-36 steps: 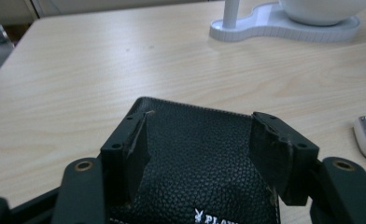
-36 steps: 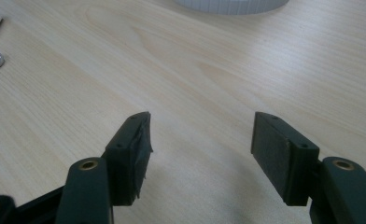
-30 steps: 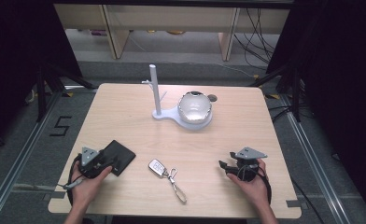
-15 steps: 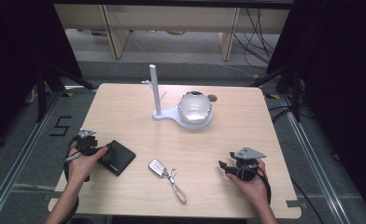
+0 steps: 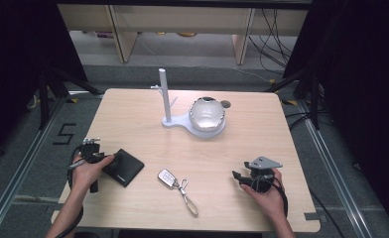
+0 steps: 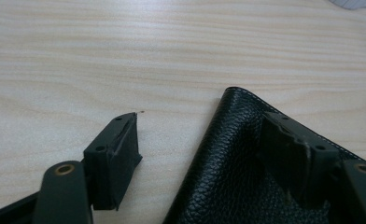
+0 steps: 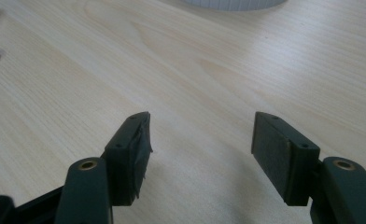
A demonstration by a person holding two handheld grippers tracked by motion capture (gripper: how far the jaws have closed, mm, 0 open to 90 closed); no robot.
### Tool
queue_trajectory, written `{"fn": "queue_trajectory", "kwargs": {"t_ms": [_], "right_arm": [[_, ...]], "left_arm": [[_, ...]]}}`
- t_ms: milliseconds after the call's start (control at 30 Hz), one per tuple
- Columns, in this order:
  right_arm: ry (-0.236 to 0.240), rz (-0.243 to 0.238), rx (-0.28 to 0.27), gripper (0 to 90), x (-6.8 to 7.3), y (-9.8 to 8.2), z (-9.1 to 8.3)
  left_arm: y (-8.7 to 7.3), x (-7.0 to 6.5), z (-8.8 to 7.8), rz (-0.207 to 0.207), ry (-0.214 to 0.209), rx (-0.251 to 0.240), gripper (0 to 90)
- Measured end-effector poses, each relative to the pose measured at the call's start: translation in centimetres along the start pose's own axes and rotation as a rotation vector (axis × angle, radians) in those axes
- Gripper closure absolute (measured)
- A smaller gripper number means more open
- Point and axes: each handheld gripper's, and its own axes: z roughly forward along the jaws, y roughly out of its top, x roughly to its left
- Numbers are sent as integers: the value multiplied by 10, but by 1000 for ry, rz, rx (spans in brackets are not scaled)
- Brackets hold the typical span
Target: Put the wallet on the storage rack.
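Black leather wallet (image 5: pixel 122 167), one only, lies at lower left of the wooden table (image 5: pixel 262 124), beside one silver key fob with ring (image 5: pixel 168 177). Left gripper (image 6: pixel 204 140) stands wide, one jaw over the wallet's grained corner, a detail the high view hides. Right gripper (image 7: pixel 202 140) is wide and empty.

Left gripper (image 5: pixel 89 148) held in left hand (image 5: pixel 91 171) near table's left edge, jaws spread wide. Right gripper (image 5: pixel 238 176) held in right hand (image 5: pixel 264 191) at front right, jaws spread, nothing between them.
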Motion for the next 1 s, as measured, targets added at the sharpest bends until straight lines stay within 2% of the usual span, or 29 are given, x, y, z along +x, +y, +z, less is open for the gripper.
{"fn": "queue_trajectory", "kwargs": {"t_ms": [33,67,100,133,167,200,233,300,333,367,500,533,667,700,767,833,867,1000], "right_arm": [[-18,11,-4,388,2,0,0],[-34,4,-5,388,2,0,0],[-34,4,-5,388,2,0,0],[-33,2,-4,388,2,0,-1],[-32,-1,-6,388,2,0,0],[-32,-1,-6,388,2,0,0],[-27,-3,-7,387,2,0,0],[-27,-3,-8,387,2,0,0],[-27,-3,-8,387,2,0,0],[-27,-4,-8,387,2,0,0],[-28,-5,-7,385,2,0,-1],[-27,-5,-7,385,2,0,-1],[-27,-4,-9,385,2,0,-1],[-27,-4,-9,385,2,0,-1],[-27,0,-11,385,2,0,-1],[-25,2,-9,385,1,0,-1],[-25,3,-9,384,1,0,-1],[-26,2,-10,384,1,0,-1]], "left_arm": [[0,0,0,18,0,7,286],[0,0,0,18,0,7,311],[0,-1,0,0,-11,4,311],[-1,-3,-1,-32,-58,9,462],[-3,-5,-1,-56,-70,-2,550],[-3,-5,-1,-56,-70,-2,564],[-3,-4,-1,-33,-73,-13,580],[-5,-3,-2,-63,-81,-12,610],[-5,-3,-2,-63,-81,-12,627],[-5,-3,-2,-41,-87,-21,627],[-5,-5,-6,39,-73,-25,764],[-5,-4,-7,62,-72,-20,775],[-5,-4,-8,71,-74,-34,816],[-5,-6,-7,64,-72,-55,816],[-5,-4,-10,94,-73,-42,826],[-3,-6,-12,86,-84,-57,834],[-3,-9,-13,72,-89,-82,834],[3,-16,-27,110,-121,-127,839]]}}
